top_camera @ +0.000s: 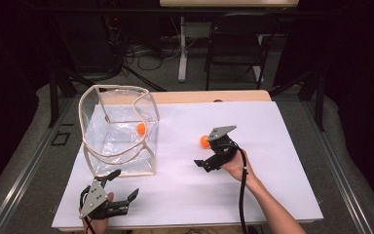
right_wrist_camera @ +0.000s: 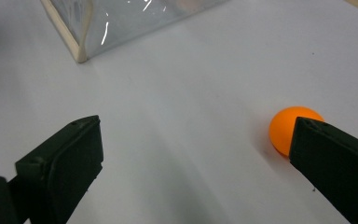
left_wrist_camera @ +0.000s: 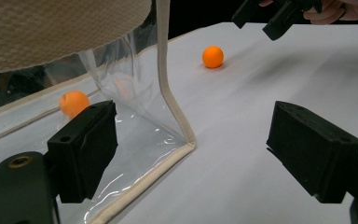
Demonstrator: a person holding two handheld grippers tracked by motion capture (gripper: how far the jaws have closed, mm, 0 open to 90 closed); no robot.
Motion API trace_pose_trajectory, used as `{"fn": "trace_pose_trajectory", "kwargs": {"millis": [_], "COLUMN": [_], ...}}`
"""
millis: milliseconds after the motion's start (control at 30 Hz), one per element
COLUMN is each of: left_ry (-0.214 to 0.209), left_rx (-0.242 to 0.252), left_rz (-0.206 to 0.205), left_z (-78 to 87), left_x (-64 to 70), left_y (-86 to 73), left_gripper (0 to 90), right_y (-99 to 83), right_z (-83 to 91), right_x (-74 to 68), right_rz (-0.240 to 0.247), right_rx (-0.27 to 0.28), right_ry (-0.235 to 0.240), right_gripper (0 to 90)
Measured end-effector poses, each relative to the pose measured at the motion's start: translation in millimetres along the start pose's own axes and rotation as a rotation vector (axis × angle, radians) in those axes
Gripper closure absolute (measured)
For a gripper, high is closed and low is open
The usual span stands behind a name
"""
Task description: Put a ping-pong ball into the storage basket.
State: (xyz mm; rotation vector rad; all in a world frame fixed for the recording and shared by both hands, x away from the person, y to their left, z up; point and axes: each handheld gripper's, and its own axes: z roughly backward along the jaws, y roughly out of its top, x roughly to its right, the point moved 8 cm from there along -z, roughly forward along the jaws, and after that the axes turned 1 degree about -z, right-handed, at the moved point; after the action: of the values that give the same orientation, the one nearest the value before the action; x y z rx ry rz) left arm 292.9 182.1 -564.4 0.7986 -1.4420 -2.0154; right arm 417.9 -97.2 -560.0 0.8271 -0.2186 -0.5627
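Orange ball [top_camera: 204, 141] lies on the table just beside the right hand-held gripper [top_camera: 208, 152], jaws wide, empty.

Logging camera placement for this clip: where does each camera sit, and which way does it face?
High view: above the person's side, looking forward and down on the table; forearm, both hands, left tongs, right tongs.
Left gripper view: rides the left tongs, open, facing the clear bag corner.
Right gripper view: rides the right tongs, open, over the white surface.
All three share the loose orange ball.
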Motion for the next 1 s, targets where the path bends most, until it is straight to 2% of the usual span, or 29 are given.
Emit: {"fn": "trace_pose_trajectory", "kwargs": {"millis": [100, 467, 633, 833, 1000], "left_ry": [-0.005, -0.002, 0.004, 0.004, 0.003], "left_rx": [-0.004, 0.002, 0.0, -0.003, -0.005], "left_rz": [-0.01, -0.006, -0.003, -0.008, -0.002], "left_z": [-0.2, 3.9, 5.5, 5.2, 4.7], "left_x": [1.2, 0.5, -0.1, 0.5, -0.1], "left_y": [0.3, 0.5, -0.4, -0.8, -2.1], "left_gripper": [15.6, 15.6, 15.6, 15.6, 15.6], "right_y": [-4.0, -17.1, -18.3, -19.2, -19.6], "right_z": [1.0, -1.7, -1.3, -4.1, -10.7], "right_x": [0.8, 12.8, 18.6, 28.8, 32.1], "right_rz": [0.002, -0.008, -0.016, -0.017, -0.012], "right_rx": [-0.005, -0.039, -0.044, -0.058, -0.067], "right_ry": [-0.007, -0.041, -0.058, -0.102, -0.11], "right_gripper": [2.7, 3.3, 3.3, 3.1, 2.5]}}
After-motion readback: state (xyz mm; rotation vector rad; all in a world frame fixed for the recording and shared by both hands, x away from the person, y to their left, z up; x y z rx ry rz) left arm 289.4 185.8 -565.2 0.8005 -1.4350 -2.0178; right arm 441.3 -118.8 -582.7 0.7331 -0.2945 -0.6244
